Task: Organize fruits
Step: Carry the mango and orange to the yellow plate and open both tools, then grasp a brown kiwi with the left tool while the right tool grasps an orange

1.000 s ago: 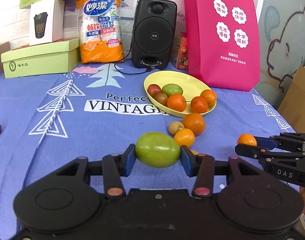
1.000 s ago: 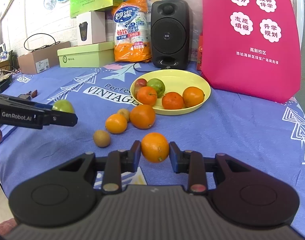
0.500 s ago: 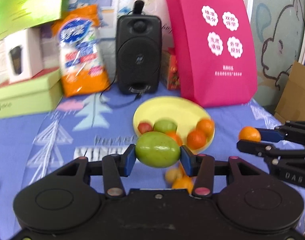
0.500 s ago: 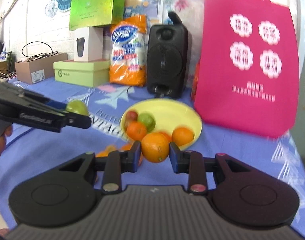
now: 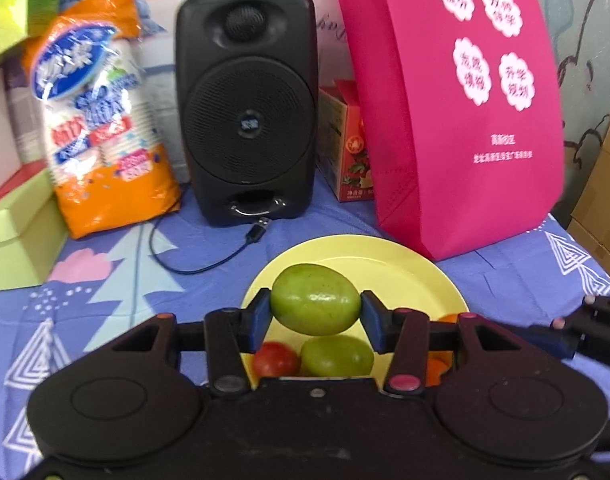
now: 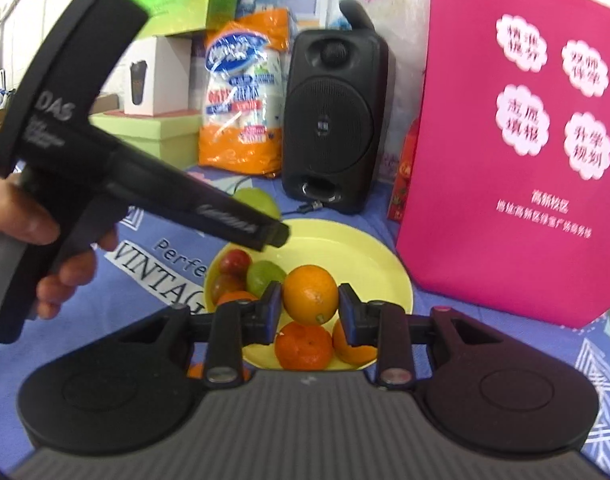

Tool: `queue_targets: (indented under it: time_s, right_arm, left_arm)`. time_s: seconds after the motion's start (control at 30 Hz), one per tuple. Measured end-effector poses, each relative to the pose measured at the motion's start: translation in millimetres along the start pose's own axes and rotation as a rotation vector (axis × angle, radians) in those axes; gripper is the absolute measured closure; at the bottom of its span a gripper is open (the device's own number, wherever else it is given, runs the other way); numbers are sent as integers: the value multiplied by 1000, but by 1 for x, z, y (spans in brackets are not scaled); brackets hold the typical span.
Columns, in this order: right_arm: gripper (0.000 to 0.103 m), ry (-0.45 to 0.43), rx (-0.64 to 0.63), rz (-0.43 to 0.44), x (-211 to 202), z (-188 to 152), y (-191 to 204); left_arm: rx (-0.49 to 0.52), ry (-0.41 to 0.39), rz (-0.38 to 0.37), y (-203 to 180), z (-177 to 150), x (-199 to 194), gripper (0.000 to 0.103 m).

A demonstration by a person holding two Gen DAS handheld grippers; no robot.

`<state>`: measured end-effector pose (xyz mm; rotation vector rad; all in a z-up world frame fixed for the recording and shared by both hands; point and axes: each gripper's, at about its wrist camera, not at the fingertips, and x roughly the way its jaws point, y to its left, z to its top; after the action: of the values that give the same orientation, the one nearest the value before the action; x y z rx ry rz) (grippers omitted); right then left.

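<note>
My left gripper (image 5: pixel 315 314) is shut on a green fruit (image 5: pixel 315 299) and holds it above the near part of the yellow plate (image 5: pixel 369 260). A red fruit (image 5: pixel 275 360) and a second green fruit (image 5: pixel 337 356) lie on the plate below it. My right gripper (image 6: pixel 309 307) is shut on an orange (image 6: pixel 309 294) above the same plate (image 6: pixel 345 252), over two oranges (image 6: pixel 303 346) lying in it. The left gripper also shows in the right wrist view (image 6: pixel 261 220), with its green fruit (image 6: pixel 257 202) partly hidden behind it.
A black speaker (image 5: pixel 247 108) with a cable, a pink bag (image 5: pixel 457 112), an orange-white cup pack (image 5: pixel 101 120), a red carton (image 5: pixel 345 148) and green boxes (image 5: pixel 13 240) stand behind the plate. An orange (image 6: pixel 197 370) lies on the blue cloth (image 5: pixel 117 280).
Both grippers have moved forward with their fruits, from over the loose fruit on the cloth to above the yellow plate. Both stay shut.
</note>
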<state>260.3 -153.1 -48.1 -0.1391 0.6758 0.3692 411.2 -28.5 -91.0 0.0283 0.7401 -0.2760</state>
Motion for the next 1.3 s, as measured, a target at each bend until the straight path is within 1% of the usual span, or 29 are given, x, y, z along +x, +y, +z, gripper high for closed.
queue_targets:
  time_s: [0.13,0.3,0.53,0.57,0.6,0.63,0.7,0.73,0.83,0.9,0.97,1.03,1.07,1.13,1.3]
  right_arm:
    - [73,24,10,-7,19,-4,-4]
    - [73,34,22,-9,36,-4,-8]
    - [73,24,28,-23,47,-3,-8]
    - [73,23,26,-24,48,-3,-8]
    - [73,22,25,-24,48,-2,-7]
    - [71,19,23,-26,47,-3,-6]
    - [66,19,17,-33,43,-5,-4]
    - [64,16,14,-38,41,-5,-4]
    - [59,-4,15,-45,28,-5,-4]
    - [57,-17,19,-49,15,-7,-6]
    - [54,-31,35,-45,-1,-13,-10]
    - [51,-39,48,-39,-16,-22,-12]
    - [51,-36,54,-34,-21,-26,-13]
    - [51,-28,72,-18,-30,-35,-14]
    - [51,-12,88,32,-47,-53,-3]
  left_arm:
    - [-7,31,10,-1,2,27,56]
    - [-21,61,17,0,-1,49,56]
    - [-66,82,26,7,2,60,55]
    - [-67,84,35,8,3,59,54]
    - [-69,79,41,9,3,57,51]
    - [-71,75,39,10,5,55,49]
    - [-73,66,46,12,7,48,40]
    - [-72,59,53,12,8,45,38]
    - [-58,41,56,12,11,28,37]
    - [-39,18,50,12,10,10,37]
    - [-22,1,47,12,5,-8,37]
    - [-10,-13,44,12,-4,-26,36]
    - [-7,-21,44,12,-10,-36,34]
    - [-8,-29,41,12,-23,-52,34]
    - [-29,-34,27,10,-64,-87,34]
